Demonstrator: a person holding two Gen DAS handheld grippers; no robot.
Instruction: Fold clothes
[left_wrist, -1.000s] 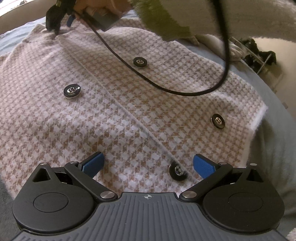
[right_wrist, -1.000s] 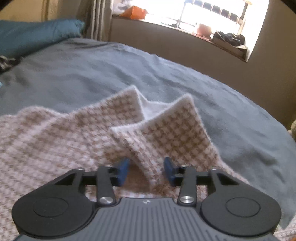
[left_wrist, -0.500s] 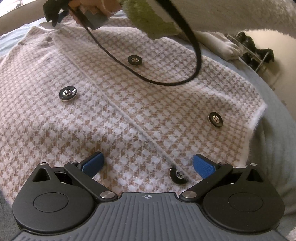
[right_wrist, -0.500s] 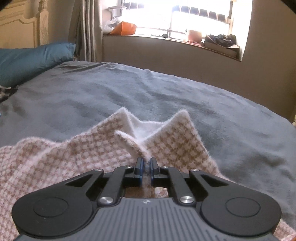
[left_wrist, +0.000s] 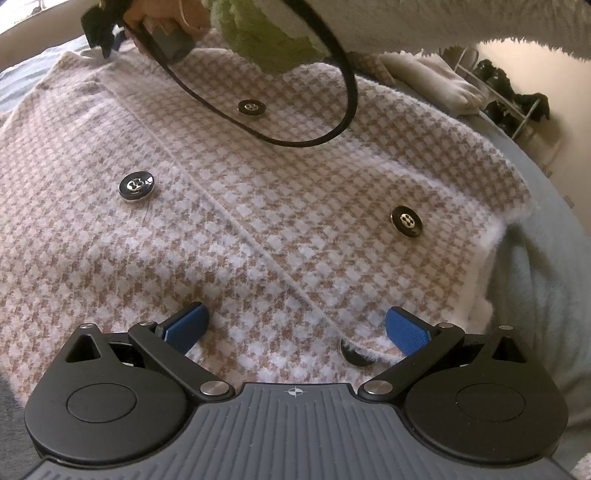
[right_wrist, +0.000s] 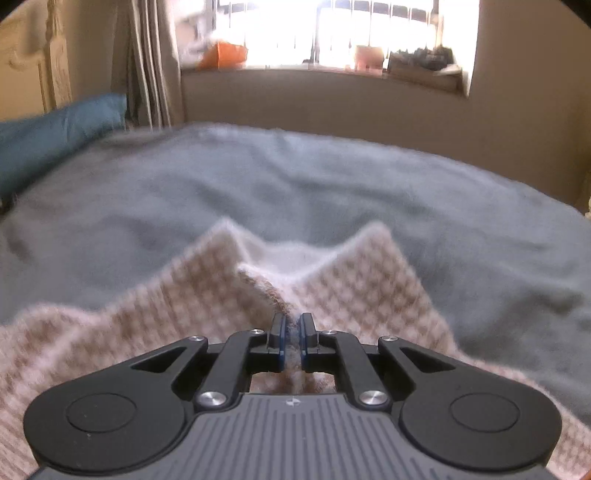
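A tan-and-white houndstooth jacket (left_wrist: 258, 206) with black buttons (left_wrist: 136, 185) lies spread on a grey-blue bed blanket (right_wrist: 295, 199). My left gripper (left_wrist: 295, 326) is open, low over the jacket's bottom hem, its blue pads (left_wrist: 186, 325) apart on either side of the front seam, with a half-hidden button (left_wrist: 356, 356) between them. My right gripper (right_wrist: 291, 334) is shut on the jacket's collar edge (right_wrist: 269, 291) at the neckline. It also shows at the far top of the left wrist view (left_wrist: 107, 26), held by a hand.
A black cable (left_wrist: 332, 107) loops over the jacket from the right hand. A teal pillow (right_wrist: 55, 140) lies at the bed's left. A window sill (right_wrist: 332, 70) and wall stand behind. A shoe rack (left_wrist: 513, 103) stands beyond the bed's right edge.
My right gripper closed on the collar edge and has lifted it slightly. My left gripper has moved closer over the hem, still open.
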